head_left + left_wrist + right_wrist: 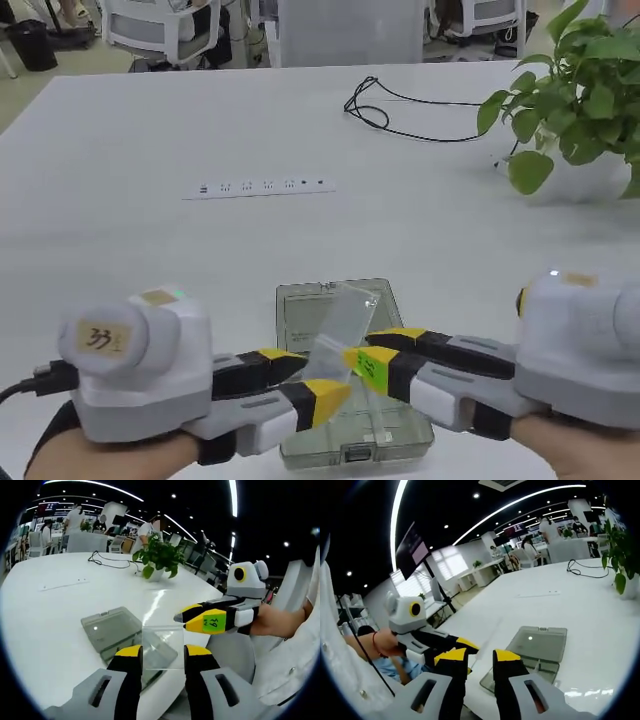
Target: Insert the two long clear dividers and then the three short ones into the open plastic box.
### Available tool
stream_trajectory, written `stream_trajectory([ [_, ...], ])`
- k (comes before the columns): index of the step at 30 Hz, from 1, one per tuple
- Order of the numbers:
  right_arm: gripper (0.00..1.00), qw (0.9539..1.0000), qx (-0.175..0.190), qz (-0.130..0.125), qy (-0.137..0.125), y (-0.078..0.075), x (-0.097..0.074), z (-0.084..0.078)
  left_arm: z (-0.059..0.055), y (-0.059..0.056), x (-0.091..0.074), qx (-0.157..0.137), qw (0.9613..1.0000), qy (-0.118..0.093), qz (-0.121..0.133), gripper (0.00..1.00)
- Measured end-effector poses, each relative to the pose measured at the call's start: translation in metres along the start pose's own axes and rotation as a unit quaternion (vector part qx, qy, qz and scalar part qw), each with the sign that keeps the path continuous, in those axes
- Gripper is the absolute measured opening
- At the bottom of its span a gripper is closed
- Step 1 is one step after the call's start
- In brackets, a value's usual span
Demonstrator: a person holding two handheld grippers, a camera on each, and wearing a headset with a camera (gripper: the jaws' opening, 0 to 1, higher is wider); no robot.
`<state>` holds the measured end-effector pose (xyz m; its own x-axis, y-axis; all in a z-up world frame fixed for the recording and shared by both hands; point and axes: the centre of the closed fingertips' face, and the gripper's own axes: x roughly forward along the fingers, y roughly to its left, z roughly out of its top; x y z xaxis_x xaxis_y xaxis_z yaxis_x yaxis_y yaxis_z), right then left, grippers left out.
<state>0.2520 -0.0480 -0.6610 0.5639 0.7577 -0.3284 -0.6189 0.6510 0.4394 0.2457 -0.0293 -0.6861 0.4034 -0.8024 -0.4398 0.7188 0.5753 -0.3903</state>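
My left gripper (315, 375) is clamped on a clear divider (345, 310), tilted just above the open plastic box (300, 320) near me and not yet seated (my right gripper (372, 350) meets it too, grip unclear), so I judge most inserting remains.

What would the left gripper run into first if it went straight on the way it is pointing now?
The clear divider, which sits right between the left gripper's jaws. Beyond it the line seems to cross the open box, though depth is hard to judge.
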Motion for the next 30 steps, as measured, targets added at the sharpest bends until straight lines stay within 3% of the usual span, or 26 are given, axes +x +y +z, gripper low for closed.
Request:
stream_trajectory([
  [15,0.07,0.9959,0.081,-0.038,-0.011,-0.007,0.007,-0.001,0.005,0.0,0.002,0.017,0.9998,-0.004,0.007,0.3],
  [16,0.07,0.9955,0.083,-0.043,-0.013,-0.008,0.007,0.0,0.006,0.0,0.002,0.018,0.9998,-0.005,0.008,0.26],
  [17,0.06,0.9956,0.083,-0.042,-0.015,-0.007,0.007,0.001,0.003,0.005,0.002,0.023,0.9995,0.002,0.02,0.21],
  [19,0.06,0.9955,0.085,-0.041,-0.016,-0.006,0.007,0.002,0.004,0.006,0.002,0.033,0.9992,-0.002,0.02,0.18],
  [20,0.06,0.9956,0.083,-0.04,-0.015,-0.006,0.007,0.002,0.009,0.005,0.003,0.016,0.9995,-0.018,0.018,0.2],
  [21,0.06,0.9958,0.081,-0.039,-0.014,-0.005,0.008,0.002,0.009,0.003,0.003,0.006,0.9997,-0.018,0.012,0.22],
  [24,0.06,0.996,0.08,-0.037,-0.012,-0.005,0.008,0.003,0.007,0.002,0.003,0.021,0.9997,-0.011,0.009,0.25],
  [30,0.06,0.9965,0.077,-0.034,-0.003,-0.005,0.011,0.004,0.006,0.0,0.003,0.019,0.9998,-0.009,0.001,0.28],
])
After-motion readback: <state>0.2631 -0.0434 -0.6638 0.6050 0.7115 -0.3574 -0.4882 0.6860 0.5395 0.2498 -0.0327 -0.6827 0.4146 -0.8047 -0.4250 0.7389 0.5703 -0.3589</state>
